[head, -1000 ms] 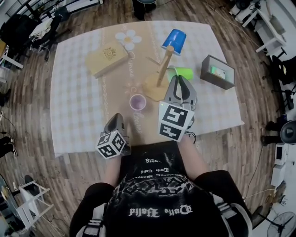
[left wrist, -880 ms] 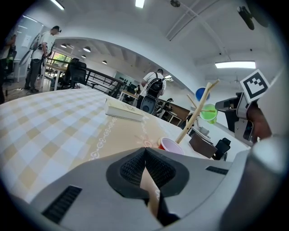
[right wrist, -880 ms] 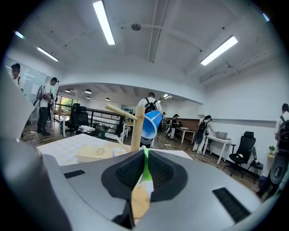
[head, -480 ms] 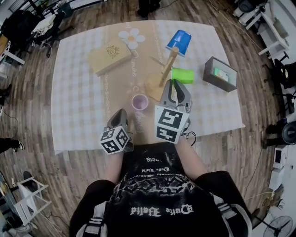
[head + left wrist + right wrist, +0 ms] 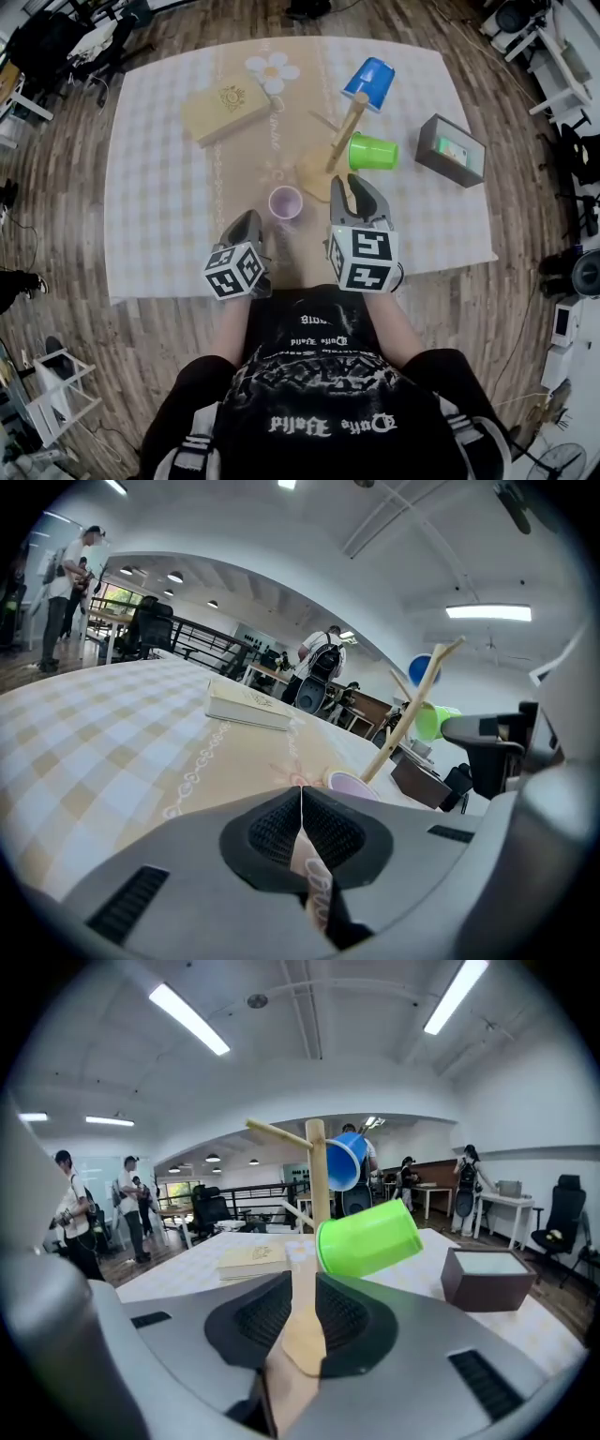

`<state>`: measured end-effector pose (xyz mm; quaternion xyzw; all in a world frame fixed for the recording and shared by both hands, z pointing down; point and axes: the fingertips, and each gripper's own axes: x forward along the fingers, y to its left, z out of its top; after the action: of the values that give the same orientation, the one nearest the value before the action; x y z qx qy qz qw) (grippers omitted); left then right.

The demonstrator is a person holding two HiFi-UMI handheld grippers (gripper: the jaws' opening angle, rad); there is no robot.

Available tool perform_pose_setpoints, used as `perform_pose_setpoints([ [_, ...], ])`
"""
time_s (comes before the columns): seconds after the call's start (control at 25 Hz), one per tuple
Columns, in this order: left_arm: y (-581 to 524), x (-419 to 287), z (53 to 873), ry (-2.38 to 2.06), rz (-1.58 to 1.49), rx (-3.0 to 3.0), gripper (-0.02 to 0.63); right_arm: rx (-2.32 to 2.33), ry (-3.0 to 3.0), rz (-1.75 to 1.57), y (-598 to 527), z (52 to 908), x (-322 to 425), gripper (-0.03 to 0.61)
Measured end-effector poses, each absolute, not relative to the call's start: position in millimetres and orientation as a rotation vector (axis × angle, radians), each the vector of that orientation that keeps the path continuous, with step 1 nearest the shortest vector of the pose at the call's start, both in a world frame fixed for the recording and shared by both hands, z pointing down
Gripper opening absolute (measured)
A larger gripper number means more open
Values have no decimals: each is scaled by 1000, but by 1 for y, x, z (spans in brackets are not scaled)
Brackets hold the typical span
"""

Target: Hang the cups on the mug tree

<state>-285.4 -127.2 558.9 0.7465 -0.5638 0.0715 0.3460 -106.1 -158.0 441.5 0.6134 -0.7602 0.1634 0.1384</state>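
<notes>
Mug tree (image 5: 335, 141): stands upright on the beige runner of the checked tablecloth (image 5: 159, 206), at the table's middle right.

Blue cup (image 5: 368, 82): hangs tilted at the top of the tree, clear of the table.

Green cup (image 5: 367, 1235): hangs on its side off the pole's right, mouth towards the pole, also clear of the table.

Pink cup (image 5: 286, 202): not hung. It stands upright, mouth up, on the runner just beside the tree's round base, on its left.

My right gripper (image 5: 305, 1288): hovers just in front of the tree base, pointing at the pole. Its jaws are opening, with a narrow gap between the pads. Nothing is between them; only the cloth and the wooden base show through the gap. The green cup is just beyond and above my tips, not touched.

My left gripper (image 5: 301, 794): held low near the table's front edge, with the pink cup ahead of it and to its right. Its jaws are pressed together and empty.

Other items: a tan book (image 5: 225, 111) lies flat at the far left of the runner. A grey box (image 5: 450, 150) lies on the cloth to the right of the tree, well apart from it.
</notes>
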Motion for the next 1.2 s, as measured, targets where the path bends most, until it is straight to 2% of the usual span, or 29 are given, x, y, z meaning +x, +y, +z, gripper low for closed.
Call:
perform_pose_setpoints([
  [0.2, -139, -276, 556, -1376, 156, 1940, 26, 1799, -2185, 707, -136, 481, -71, 33],
  [0.32, -145, -266, 554, -1315, 155, 1945, 103, 1856, -2094, 724, -126, 496, -40, 14],
  [0.4, -147, -258, 557, -1276, 181, 1930, 126, 1892, -2039, 750, -119, 505, -21, 11],
  [0.72, -152, -239, 570, -1261, 277, 1842, 122, 1914, -1968, 852, -101, 527, 17, 9],
  [0.92, -158, -239, 570, -1349, 265, 1765, 49, 1857, -1968, 900, -100, 541, 28, 9],
  [1.2, -169, -236, 557, -1433, 199, 1707, 44, 1760, -1965, 930, -99, 555, 40, 9],
])
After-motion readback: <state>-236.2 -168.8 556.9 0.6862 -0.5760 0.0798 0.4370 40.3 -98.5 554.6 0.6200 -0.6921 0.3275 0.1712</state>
